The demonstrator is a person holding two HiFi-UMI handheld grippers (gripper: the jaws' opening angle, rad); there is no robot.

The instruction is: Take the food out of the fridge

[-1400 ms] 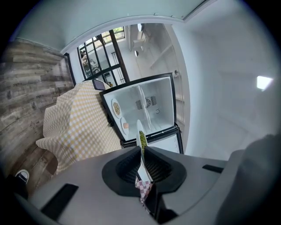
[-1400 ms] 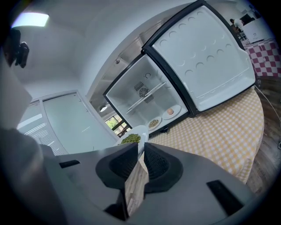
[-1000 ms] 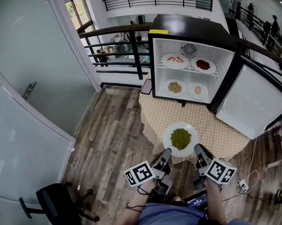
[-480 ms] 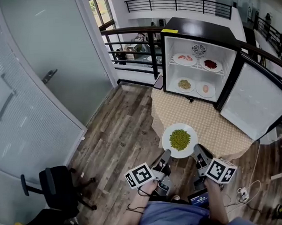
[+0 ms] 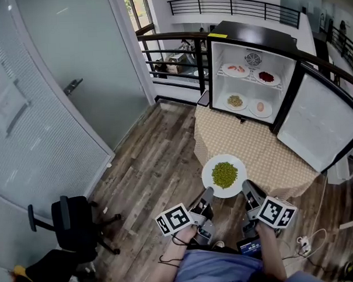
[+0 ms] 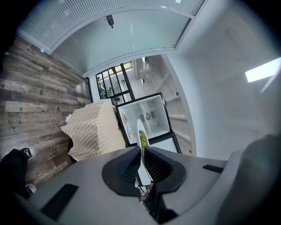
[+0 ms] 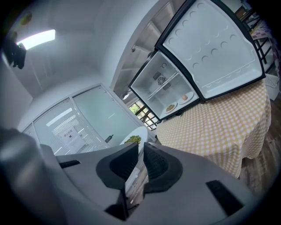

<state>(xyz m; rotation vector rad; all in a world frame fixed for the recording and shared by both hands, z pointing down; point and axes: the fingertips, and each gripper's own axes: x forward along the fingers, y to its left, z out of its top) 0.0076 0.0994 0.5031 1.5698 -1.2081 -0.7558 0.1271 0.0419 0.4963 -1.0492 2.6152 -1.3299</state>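
my left gripper (image 5: 206, 196) and right gripper (image 5: 247, 190) both clamp the plate (image 5: 209, 172). the fridge (image 5: 251, 36) stands open at one o'clock.

Probably an office mezzanine: frosted glass door (image 5: 85, 65), swivel chair (image 5: 67, 222), railing (image 5: 174, 63).

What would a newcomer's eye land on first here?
A round white plate of green peas, gripped at its near rim by the left gripper and the right gripper, at the near edge of the yellow checked tablecloth. Behind it a small black fridge stands open, four more plates of food on its shelves.
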